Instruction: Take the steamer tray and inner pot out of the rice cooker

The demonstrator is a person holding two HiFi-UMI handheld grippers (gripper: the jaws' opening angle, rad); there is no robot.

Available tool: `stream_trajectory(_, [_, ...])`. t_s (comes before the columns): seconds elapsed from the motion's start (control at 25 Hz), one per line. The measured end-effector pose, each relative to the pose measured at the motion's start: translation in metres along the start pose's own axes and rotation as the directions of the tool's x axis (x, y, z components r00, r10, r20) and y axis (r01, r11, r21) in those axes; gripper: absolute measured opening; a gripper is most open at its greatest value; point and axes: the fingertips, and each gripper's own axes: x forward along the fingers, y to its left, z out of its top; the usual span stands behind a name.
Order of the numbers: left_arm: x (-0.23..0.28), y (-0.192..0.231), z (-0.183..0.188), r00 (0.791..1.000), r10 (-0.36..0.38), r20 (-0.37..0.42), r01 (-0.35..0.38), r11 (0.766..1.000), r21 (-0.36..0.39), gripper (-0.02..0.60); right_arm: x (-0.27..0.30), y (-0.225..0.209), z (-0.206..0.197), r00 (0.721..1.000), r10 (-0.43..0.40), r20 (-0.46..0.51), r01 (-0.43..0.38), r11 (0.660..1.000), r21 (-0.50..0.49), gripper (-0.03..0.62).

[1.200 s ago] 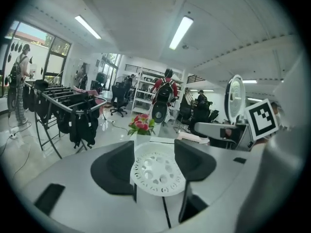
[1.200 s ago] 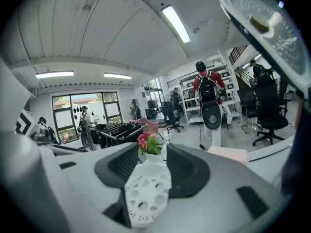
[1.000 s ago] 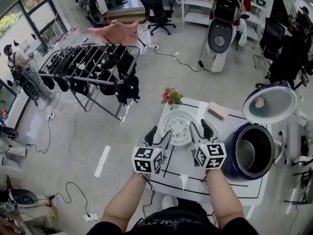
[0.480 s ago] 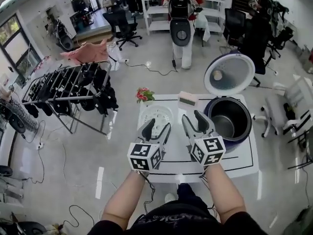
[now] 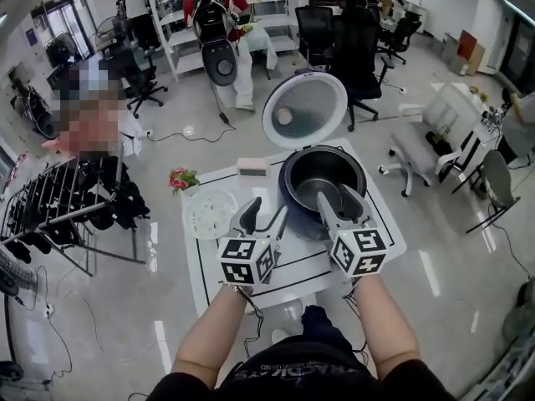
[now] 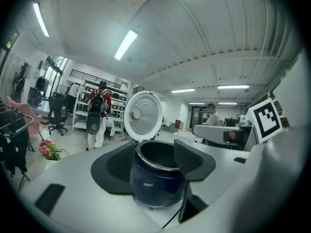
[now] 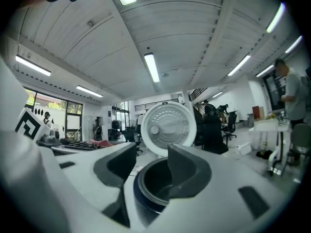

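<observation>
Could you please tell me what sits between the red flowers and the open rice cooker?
A small pale rectangular box sits there, between the flowers and the rice cooker; the head view shows it.

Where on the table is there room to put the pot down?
The near strip of the table, in front of the rice cooker, looks bare. There is also a narrower gap between the steamer tray and the cooker. The far left is crowded, with the flowers, the tray and a small box.
</observation>
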Motion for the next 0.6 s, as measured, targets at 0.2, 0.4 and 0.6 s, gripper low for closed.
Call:
stream_trajectory(0.2, [0.03, -0.025, -0.001, 0.999, -0.041, -0.024, 0.041, 0.999, 0.008, 0.259, -0.015, -0.052, 0.003, 0.996, -0.091, -0.012, 0.092, 0.996, 0.022, 0.186])
stream_trajectory(0.4, [0.06, -0.034, -0.01, 0.999, -0.005, -0.048, 0.005, 1.0, 0.008, 0.259, -0.013, -0.097, -0.01, 0.992, -0.109, -0.064, 0.111, 0.994, 0.026, 0.186])
stream_trajectory(0.6, [0.085, -0.029, -0.016, 0.993, 0.076, -0.089, -0.075, 0.997, 0.008, 0.27, 0.005, -0.134, -0.024, 0.982, -0.109, -0.153, 0.113, 0.993, 0.018, 0.201])
